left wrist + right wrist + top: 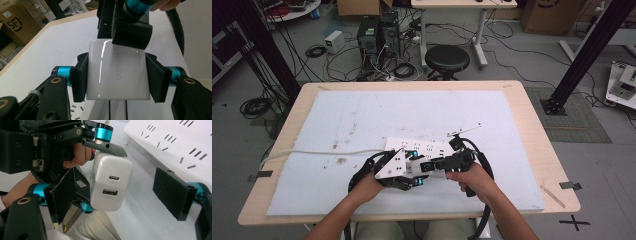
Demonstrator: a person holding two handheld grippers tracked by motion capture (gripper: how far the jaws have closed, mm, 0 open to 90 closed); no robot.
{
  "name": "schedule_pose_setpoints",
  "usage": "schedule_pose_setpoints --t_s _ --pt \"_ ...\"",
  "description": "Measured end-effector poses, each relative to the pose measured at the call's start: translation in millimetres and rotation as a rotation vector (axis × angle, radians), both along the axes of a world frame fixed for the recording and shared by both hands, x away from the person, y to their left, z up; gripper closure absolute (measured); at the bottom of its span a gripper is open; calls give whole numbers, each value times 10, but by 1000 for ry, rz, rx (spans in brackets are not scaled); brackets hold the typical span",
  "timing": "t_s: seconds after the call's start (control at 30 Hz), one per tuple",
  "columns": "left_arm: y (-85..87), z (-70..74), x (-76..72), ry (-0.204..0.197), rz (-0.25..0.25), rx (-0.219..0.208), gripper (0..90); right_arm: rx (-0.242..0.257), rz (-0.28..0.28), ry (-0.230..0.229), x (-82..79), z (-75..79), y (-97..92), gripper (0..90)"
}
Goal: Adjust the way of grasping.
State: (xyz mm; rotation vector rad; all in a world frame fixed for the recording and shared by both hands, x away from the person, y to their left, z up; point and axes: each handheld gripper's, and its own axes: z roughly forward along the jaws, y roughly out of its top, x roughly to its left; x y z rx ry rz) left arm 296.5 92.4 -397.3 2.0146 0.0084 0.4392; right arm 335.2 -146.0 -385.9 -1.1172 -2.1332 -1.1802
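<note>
A white UGREEN wall charger (117, 72) is clamped by its two sides between the black pads of my left gripper (117, 77), just above the table. In the right gripper view the charger (111, 185) shows its two port openings. It sits between the wide-apart jaws of my right gripper (117, 192), with a clear gap to the right pad (172, 193). In the high view the left gripper (418, 171) and the right gripper (428, 165) meet tip to tip near the table's front, around the charger (416, 168).
A white power strip (424, 146) with several rows of sockets lies on the pale mat (362, 120) just behind the grippers, and its white cable (312, 152) runs off to the left. A stool (447, 59) and computer cases (377, 35) stand beyond the table.
</note>
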Motion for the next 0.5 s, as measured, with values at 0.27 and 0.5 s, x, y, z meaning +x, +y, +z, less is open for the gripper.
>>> schedule_pose_setpoints --t_s 0.27,0.5 --pt "-12 -2 0 1 -3 -6 425 23 7 38 36 -65 35 343" --pt "-25 -7 -4 -5 -9 5 425 45 22 66 45 -106 63 466"
